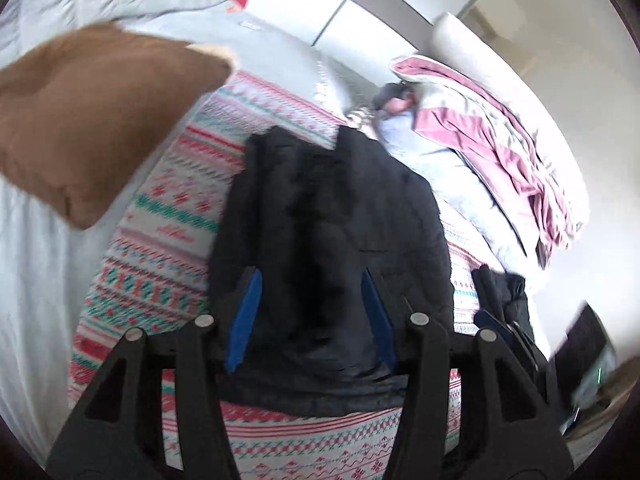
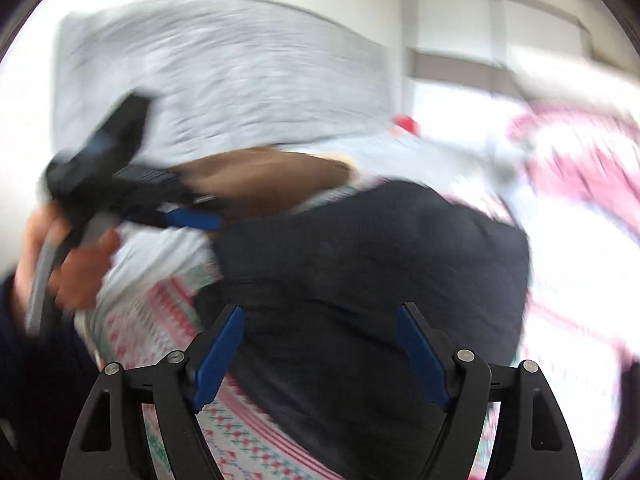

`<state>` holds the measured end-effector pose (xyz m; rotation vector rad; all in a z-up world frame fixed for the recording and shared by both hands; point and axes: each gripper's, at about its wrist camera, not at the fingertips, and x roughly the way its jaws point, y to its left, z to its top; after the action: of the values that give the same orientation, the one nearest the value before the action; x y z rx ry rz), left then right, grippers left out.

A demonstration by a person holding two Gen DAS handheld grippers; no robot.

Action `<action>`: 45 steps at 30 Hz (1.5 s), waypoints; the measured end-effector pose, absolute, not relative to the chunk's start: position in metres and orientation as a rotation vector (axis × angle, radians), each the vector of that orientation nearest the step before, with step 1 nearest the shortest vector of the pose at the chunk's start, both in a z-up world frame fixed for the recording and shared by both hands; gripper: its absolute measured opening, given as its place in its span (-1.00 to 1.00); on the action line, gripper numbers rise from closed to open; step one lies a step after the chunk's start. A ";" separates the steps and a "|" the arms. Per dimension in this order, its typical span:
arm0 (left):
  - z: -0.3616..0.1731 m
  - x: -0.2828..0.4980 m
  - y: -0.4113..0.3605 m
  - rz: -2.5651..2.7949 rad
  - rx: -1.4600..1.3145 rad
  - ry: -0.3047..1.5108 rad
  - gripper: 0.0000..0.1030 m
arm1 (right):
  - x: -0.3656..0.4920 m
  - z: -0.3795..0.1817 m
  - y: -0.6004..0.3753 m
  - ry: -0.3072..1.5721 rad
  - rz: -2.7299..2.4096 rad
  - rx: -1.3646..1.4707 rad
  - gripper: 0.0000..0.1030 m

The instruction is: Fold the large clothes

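Note:
A dark navy padded garment [image 1: 332, 232] lies on a patterned red, green and white bedspread [image 1: 168, 216]. My left gripper [image 1: 312, 284] is open above the garment's near end, with its blue pads on either side of the fabric. In the right wrist view the same garment [image 2: 372, 264] fills the middle. My right gripper [image 2: 320, 320] is open over it and empty. The left gripper [image 2: 188, 218] shows at the left of that view, held in a hand, its tips at the garment's edge. That view is blurred.
A brown cushion [image 1: 92, 120] lies at the left by the garment's far end. A pink and grey duvet [image 1: 492, 152] is heaped at the right. A grey quilt [image 2: 224, 76] lies behind. White wardrobe doors [image 1: 304, 4] stand beyond the bed.

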<state>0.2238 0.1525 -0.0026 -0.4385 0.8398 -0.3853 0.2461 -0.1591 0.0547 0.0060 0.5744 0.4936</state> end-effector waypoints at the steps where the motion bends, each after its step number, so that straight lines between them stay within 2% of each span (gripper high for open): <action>1: -0.001 0.225 0.141 -0.395 -0.407 0.839 0.04 | 0.257 0.050 -0.174 0.612 0.487 0.103 0.55; 3: -0.001 0.228 0.121 -0.377 -0.336 0.846 0.04 | 0.271 0.038 -0.192 0.673 0.488 0.222 0.54; 4: -0.004 0.230 0.110 -0.339 -0.273 0.858 -0.07 | 0.275 0.034 -0.197 0.691 0.486 0.254 0.53; 5: -0.006 0.231 0.103 -0.305 -0.224 0.869 -0.54 | 0.281 0.029 -0.201 0.708 0.486 0.280 0.50; 6: -0.011 0.232 0.096 -0.274 -0.179 0.888 -0.76 | 0.284 0.025 -0.200 0.730 0.488 0.291 0.41; 8: -0.021 0.233 0.094 -0.247 -0.167 0.937 -0.86 | 0.285 0.024 -0.194 0.754 0.482 0.264 0.22; 10: -0.021 0.228 0.098 -0.247 -0.189 0.955 -0.89 | 0.287 0.023 -0.190 0.769 0.483 0.224 -0.12; 11: -0.018 0.223 0.100 -0.252 -0.197 0.955 -0.89 | 0.291 0.021 -0.197 0.777 0.484 0.221 -0.41; 12: -0.014 0.216 0.102 -0.258 -0.197 0.951 -0.89 | 0.291 0.021 -0.199 0.782 0.493 0.227 -0.60; 13: -0.012 0.209 0.103 -0.261 -0.191 0.948 -0.89 | 0.291 0.023 -0.203 0.781 0.506 0.231 -0.64; 18: -0.017 0.184 0.107 -0.239 -0.134 0.954 -0.89 | 0.284 0.021 -0.201 0.771 0.532 0.202 -0.66; 28: -0.058 0.198 0.110 -0.195 -0.095 1.052 -0.88 | 0.293 -0.009 -0.171 0.877 0.517 0.116 -0.66; 40: -0.029 0.194 0.117 -0.212 -0.131 1.010 -0.79 | 0.297 -0.019 -0.169 0.902 0.483 0.065 -0.66; 43: -0.010 0.196 0.125 -0.213 -0.159 0.944 -0.66 | 0.293 -0.005 -0.170 0.896 0.486 0.042 -0.62; 45: 0.002 0.199 0.130 -0.196 -0.155 0.880 -0.60 | 0.289 0.012 -0.177 0.861 0.495 0.046 -0.44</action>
<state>0.1988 0.1298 0.0024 -0.1548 0.8800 -0.1955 0.2894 -0.1767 0.0119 0.0464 0.8609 0.4952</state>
